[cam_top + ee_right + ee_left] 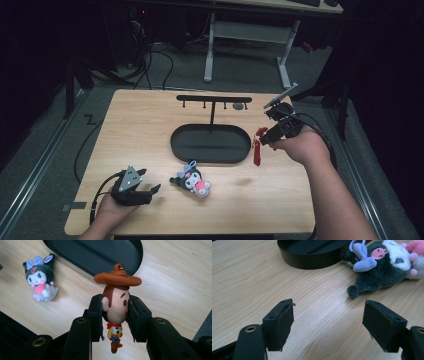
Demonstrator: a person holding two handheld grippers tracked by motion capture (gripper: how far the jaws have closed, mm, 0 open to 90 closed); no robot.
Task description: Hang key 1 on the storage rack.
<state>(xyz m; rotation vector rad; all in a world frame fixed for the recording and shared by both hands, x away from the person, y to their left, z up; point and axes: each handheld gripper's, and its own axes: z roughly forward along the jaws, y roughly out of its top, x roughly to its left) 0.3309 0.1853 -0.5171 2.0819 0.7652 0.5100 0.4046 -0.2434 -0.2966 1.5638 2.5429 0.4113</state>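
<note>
Cowboy figure (115,307) clamped by its head in the right gripper (115,315).
Left gripper (328,322) gapes, holding nothing; a red tassel (257,150), perhaps the figure's, dangles.

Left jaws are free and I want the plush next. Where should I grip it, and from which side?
Judging by its pose, grip the plush toy across its dark body, coming from above with the left gripper. It lies flat on the table, clear of the black tray; the ear tip nearest the open jaws looks too thin and floppy.
</note>
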